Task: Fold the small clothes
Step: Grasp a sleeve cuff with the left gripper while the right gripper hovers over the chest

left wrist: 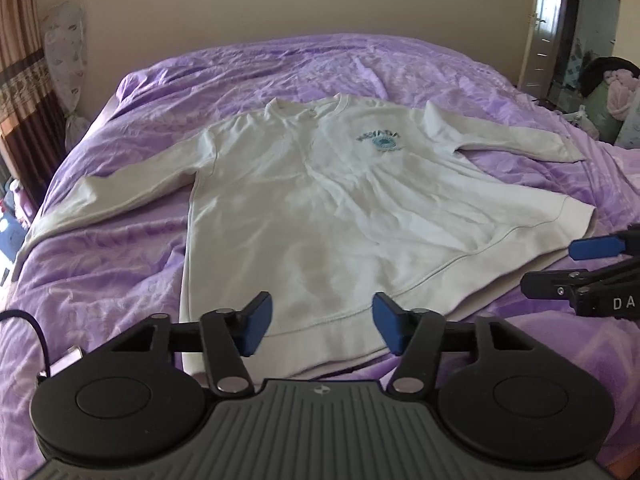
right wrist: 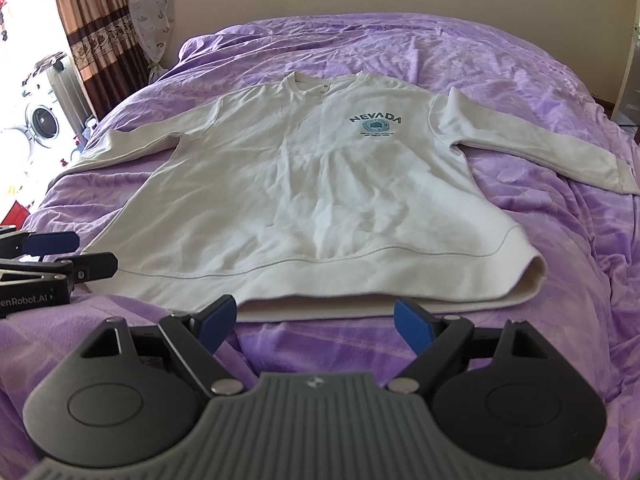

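Sweatshirt (left wrist: 304,200) lies flat ahead, hem nearest; my left gripper (left wrist: 322,322) and right gripper (right wrist: 316,322) hover unclenched, empty, left closer.

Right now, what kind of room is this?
Most likely a bedroom. A big bed with a purple cover fills the view, curtains hang at the side, and a cream sweatshirt lies spread on it.

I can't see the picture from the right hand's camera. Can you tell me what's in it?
A cream sweatshirt printed with the word NEVADA lies flat, front up, sleeves spread, on a purple bedspread. The open right gripper hovers just short of its hem, and the left gripper pokes in from the left edge.
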Available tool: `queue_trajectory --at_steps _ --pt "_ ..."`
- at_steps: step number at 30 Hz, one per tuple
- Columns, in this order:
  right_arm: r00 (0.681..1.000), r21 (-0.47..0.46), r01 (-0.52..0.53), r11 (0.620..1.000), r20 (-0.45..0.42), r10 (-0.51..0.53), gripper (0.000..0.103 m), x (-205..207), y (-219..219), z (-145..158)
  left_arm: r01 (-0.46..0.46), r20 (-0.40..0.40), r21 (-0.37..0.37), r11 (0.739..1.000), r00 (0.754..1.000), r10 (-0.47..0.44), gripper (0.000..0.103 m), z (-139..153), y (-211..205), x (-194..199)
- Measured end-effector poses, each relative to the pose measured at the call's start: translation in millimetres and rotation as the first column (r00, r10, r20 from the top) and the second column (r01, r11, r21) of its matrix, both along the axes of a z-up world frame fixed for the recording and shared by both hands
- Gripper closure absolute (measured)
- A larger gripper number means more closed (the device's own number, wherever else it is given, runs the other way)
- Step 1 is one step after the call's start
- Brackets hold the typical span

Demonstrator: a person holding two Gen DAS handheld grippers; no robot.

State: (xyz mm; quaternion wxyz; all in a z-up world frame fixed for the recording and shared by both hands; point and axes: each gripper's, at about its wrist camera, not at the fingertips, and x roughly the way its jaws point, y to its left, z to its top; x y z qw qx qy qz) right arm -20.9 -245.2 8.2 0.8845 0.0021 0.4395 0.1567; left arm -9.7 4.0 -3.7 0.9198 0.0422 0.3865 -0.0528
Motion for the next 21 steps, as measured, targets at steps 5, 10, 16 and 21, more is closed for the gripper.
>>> queue_trajectory --at_steps 5,10,16,21 --pt "0.995 -0.034 -0.094 0.995 0.034 0.095 0.021 10.4 2.0 17.7 -0.048 0.047 -0.005 0.999 0.998 0.048 0.057 24.7 24.6 4.5" --pt "0.979 -0.05 -0.152 0.987 0.131 0.158 0.021 33.6 -3.9 50.9 -0.165 0.09 -0.004 0.986 0.982 0.165 0.058 63.4 83.4 16.1" --pt "0.962 -0.073 -0.198 0.977 0.179 0.208 0.021 87.6 -4.5 83.7 -0.374 0.097 -0.123 0.919 0.917 0.386 0.053 99.9 186.1 26.1" --pt "0.954 -0.089 -0.186 0.978 0.223 0.202 0.026 135.8 5.8 93.2 -0.502 0.026 -0.333 0.798 0.842 0.54 0.05 92.8 282.6 39.9"
